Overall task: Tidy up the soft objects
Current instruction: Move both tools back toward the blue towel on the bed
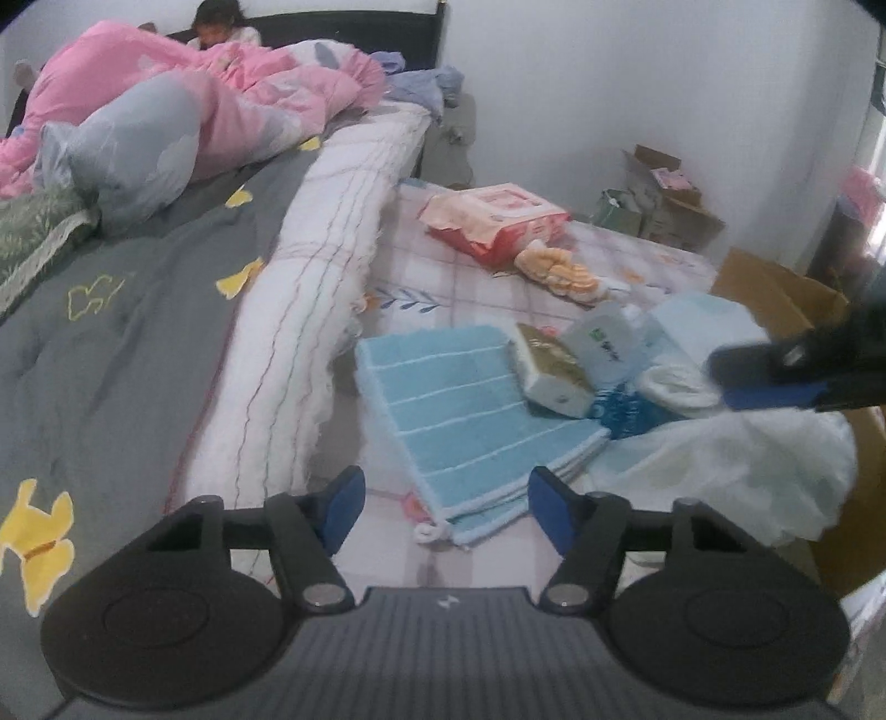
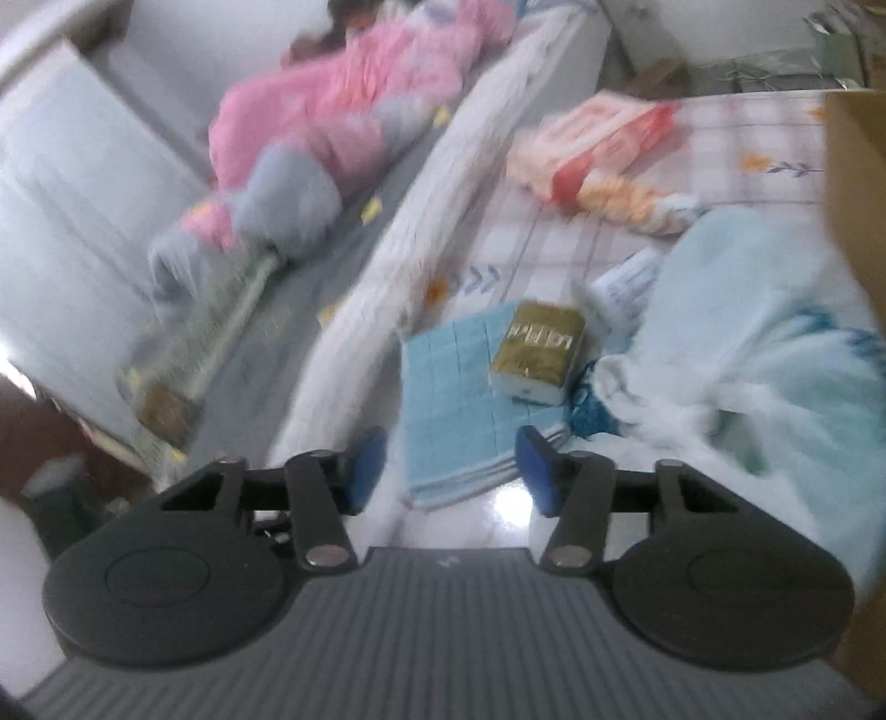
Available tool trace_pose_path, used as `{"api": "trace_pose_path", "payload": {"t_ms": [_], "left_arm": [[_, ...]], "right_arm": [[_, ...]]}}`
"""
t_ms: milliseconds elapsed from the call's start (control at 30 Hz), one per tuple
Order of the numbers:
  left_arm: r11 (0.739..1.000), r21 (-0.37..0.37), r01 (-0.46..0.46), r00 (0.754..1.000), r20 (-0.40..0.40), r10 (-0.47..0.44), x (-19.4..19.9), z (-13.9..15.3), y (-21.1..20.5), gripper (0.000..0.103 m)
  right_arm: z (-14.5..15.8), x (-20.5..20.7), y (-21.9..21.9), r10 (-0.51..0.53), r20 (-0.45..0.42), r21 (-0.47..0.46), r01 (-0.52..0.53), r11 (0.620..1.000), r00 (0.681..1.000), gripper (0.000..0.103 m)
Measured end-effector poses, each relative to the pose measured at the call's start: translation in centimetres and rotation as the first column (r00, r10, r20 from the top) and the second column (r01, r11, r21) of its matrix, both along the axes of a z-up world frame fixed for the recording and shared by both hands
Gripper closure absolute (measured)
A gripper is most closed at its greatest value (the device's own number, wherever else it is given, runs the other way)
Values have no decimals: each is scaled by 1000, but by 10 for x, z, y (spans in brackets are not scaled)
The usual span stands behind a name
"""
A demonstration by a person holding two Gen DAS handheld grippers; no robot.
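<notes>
A folded light-blue striped towel (image 1: 470, 421) (image 2: 459, 399) lies on the checked sheet (image 1: 421, 260). On its far corner rests a gold tissue pack (image 1: 554, 371) (image 2: 537, 349). My left gripper (image 1: 447, 512) hangs just over the towel's near corner with the jaws apart and the pads off the cloth. My right gripper (image 2: 454, 471) also stands open at the towel's near edge, empty. In the left wrist view the right gripper (image 1: 722, 382) hovers over a heap of white cloth (image 1: 720, 459) (image 2: 692, 421). A pale blue cloth (image 2: 747, 288) lies beyond.
A red-and-pink wipes pack (image 1: 498, 219) (image 2: 598, 138) and an orange-and-white soft toy (image 1: 559, 271) lie farther back. A cardboard box (image 1: 775, 293) (image 2: 853, 194) stands at the right. At the left is a higher bed with a white quilted edge (image 1: 310, 310), a pink quilt (image 1: 166, 99) and a person (image 1: 221, 27) lying down.
</notes>
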State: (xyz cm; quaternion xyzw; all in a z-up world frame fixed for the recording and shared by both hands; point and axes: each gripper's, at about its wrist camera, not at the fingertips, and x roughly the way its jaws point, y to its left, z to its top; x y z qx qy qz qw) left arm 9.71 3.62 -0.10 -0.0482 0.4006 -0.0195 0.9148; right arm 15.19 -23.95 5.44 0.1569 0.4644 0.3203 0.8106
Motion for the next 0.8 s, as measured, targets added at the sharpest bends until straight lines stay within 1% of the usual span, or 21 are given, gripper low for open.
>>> {"api": "trace_pose_path", "payload": {"t_ms": [33, 67, 167, 200, 267, 333, 400, 500, 567, 633, 700, 800], "left_arm": [[1000, 5, -3, 1000, -5, 3, 4, -4, 2, 42], [1000, 9, 0, 1000, -6, 0, 9, -8, 1, 42], [1000, 13, 8, 998, -60, -7, 24, -24, 3, 42], [1000, 12, 6, 997, -78, -5, 28, -29, 4, 42], [1000, 6, 9, 994, -106, -8, 37, -39, 4, 42], [1000, 5, 6, 992, -124, -5, 42, -45, 4, 42], [1000, 2, 2, 991, -136, -1, 46, -51, 5, 44], [1000, 17, 3, 992, -127, -1, 47, -57, 3, 50], [999, 37, 13, 993, -120, -9, 47, -58, 0, 60], [999, 31, 13, 993, -117, -10, 47, -58, 1, 61], [1000, 24, 11, 993, -116, -8, 47, -58, 3, 63], [1000, 15, 13, 993, -114, -11, 47, -57, 6, 65]], "right_arm": [[-3, 3, 11, 16, 11, -38, -16, 999, 1000, 60], [-6, 6, 24, 37, 27, -82, -35, 996, 999, 64], [-23, 19, 49, 65, 28, -191, -58, 980, 997, 71], [-29, 24, 55, 60, 27, -228, -52, 972, 998, 72], [-38, 31, 63, 56, 29, -273, -46, 961, 998, 73], [-43, 35, 69, 61, 18, -270, -54, 961, 998, 73], [-43, 37, 77, 85, 13, -253, -79, 964, 996, 73], [-46, 44, 91, 119, -6, -237, -117, 964, 993, 73], [-52, 52, 101, 129, -35, -224, -134, 965, 991, 73], [-61, 62, 109, 129, -51, -219, -137, 966, 990, 73], [-72, 76, 110, 83, -44, -260, -92, 961, 996, 77], [-76, 87, 103, -8, 38, -348, 21, 937, 999, 74]]}}
